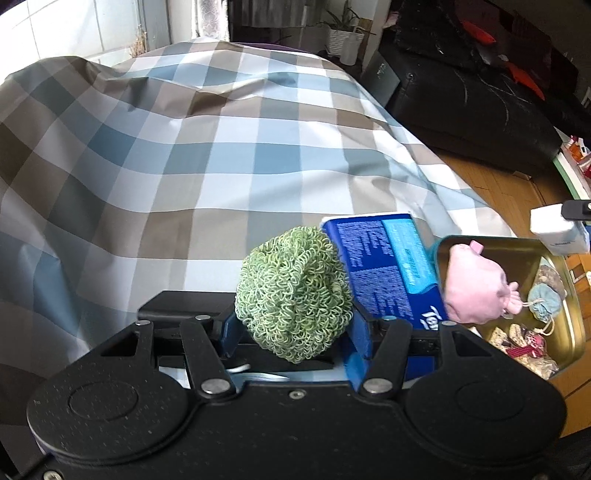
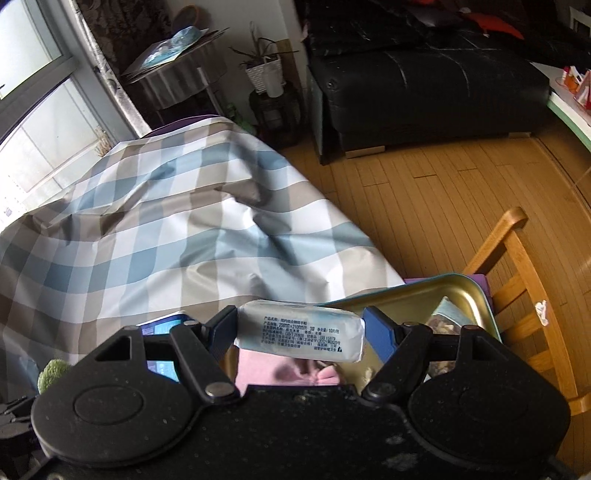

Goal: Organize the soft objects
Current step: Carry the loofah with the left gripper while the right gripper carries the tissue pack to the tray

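Checked cloth (image 1: 221, 155) behind: left claw (image 1: 293, 325) grips green scrubber (image 1: 293, 295), right claw (image 2: 300, 332) grips tissue pack (image 2: 299, 330).

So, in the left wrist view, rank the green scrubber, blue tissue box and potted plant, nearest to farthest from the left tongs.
1. Green scrubber: gripped in the left tongs.
2. Blue tissue box: just right of it.
3. Potted plant: far end of the room, beyond the checked cloth.

Black gripper (image 1: 293, 325) body, blue jaws, silver rivets.
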`<state>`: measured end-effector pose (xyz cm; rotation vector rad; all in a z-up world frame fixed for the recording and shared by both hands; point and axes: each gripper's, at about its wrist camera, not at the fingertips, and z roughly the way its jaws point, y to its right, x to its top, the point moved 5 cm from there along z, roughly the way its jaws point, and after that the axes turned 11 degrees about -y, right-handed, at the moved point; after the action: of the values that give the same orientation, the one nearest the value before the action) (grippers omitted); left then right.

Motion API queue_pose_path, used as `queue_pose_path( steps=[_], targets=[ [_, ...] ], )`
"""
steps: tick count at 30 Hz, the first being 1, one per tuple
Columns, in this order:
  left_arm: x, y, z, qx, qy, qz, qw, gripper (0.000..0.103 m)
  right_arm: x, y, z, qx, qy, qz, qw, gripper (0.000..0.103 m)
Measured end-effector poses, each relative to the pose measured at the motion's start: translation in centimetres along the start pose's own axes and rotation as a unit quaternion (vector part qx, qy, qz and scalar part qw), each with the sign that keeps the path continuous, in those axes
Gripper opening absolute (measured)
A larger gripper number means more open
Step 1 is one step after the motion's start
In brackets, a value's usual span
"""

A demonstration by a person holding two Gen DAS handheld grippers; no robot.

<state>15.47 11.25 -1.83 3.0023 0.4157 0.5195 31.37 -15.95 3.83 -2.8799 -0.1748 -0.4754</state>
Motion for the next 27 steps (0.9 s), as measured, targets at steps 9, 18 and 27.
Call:
queue_pose_path(
  steps=[9,18,27],
  targets=[
    [-0.7,10.8,-0.3,-0.066,-0.017,0.084,0.9941,0.055,1.0,3.3,-1.6,0.015,-0.001,0.046,0.999,0.073],
    [-2.0,18.9,1.8,-0.102,-0.054,0.144,0.9827,0.056,1.5,5.4,-2.9,0.023,0.014,0.072,0.997,0.073],
    [-3.5,22.1,4.6,-0.103,-0.095,0.167,0.9760,0.058,1.6,6.7,-3.1,-0.015,0.023,0.080,0.996,0.073]
  ],
)
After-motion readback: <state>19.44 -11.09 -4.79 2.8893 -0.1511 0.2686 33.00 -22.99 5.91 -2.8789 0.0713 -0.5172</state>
